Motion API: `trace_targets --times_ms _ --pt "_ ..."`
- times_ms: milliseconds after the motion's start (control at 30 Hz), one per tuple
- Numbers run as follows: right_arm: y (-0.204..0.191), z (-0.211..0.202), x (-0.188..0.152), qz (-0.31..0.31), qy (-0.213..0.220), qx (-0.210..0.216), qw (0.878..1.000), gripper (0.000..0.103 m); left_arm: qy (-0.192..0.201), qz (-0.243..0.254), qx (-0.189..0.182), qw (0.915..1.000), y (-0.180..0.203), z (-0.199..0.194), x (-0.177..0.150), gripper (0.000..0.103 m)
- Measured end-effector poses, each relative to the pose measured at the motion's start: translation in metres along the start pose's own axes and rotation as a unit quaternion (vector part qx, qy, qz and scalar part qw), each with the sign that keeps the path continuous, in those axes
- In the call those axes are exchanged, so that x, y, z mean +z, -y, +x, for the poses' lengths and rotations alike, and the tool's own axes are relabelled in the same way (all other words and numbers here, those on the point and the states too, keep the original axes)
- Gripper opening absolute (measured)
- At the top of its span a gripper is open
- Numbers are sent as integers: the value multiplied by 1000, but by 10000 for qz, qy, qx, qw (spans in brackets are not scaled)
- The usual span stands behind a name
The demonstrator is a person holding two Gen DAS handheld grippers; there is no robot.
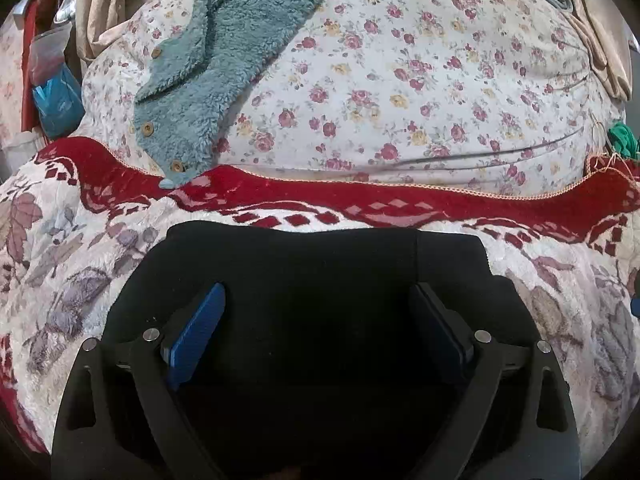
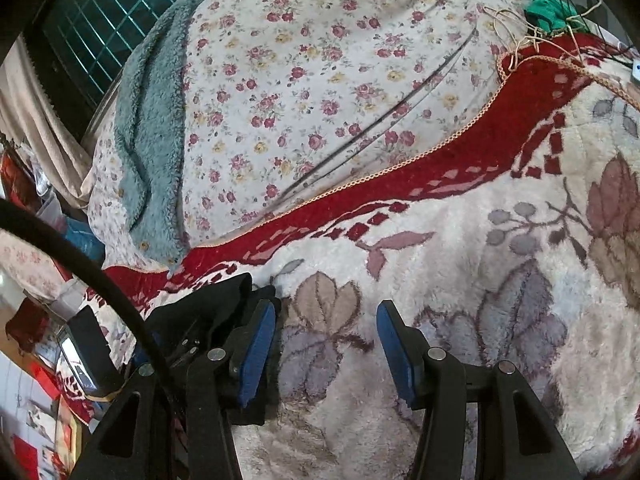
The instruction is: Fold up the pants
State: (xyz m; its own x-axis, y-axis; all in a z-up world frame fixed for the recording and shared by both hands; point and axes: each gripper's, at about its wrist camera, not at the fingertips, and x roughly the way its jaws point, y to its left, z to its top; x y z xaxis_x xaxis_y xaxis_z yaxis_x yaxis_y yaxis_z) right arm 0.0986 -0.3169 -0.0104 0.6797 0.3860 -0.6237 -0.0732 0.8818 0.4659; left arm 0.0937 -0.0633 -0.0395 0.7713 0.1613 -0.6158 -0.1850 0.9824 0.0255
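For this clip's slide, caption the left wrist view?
Open left gripper over folded black pants on a floral blanket.

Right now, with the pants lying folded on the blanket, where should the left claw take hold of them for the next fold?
Probably the far folded edge of the pants, coming down over the top. That edge lies straight and flat across the blanket, squarely ahead of the open left claw. The right claw stands open beside the pants, over bare blanket, so it could pin the near side.

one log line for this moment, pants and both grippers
pants: black, folded on blanket | left gripper: jaws open over pants | right gripper: jaws open, empty, beside pants
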Motion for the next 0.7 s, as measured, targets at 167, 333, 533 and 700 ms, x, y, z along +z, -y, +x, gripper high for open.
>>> trace_targets --times_ms 167,333,533,700 --pt "1 -1 0 18 2 2 10000 51 -70 4 15 10000 5 5 2 93" --pt "1 0 0 62 17 -30 10000 51 -56 12 27 10000 5 8 3 93" --pt "2 3 -1 82 -66 -35 9999 51 -58 19 31 10000 5 7 3 93" --pt "3 0 -1 118 -51 -60 9999 51 -59 18 30 10000 5 8 3 93"
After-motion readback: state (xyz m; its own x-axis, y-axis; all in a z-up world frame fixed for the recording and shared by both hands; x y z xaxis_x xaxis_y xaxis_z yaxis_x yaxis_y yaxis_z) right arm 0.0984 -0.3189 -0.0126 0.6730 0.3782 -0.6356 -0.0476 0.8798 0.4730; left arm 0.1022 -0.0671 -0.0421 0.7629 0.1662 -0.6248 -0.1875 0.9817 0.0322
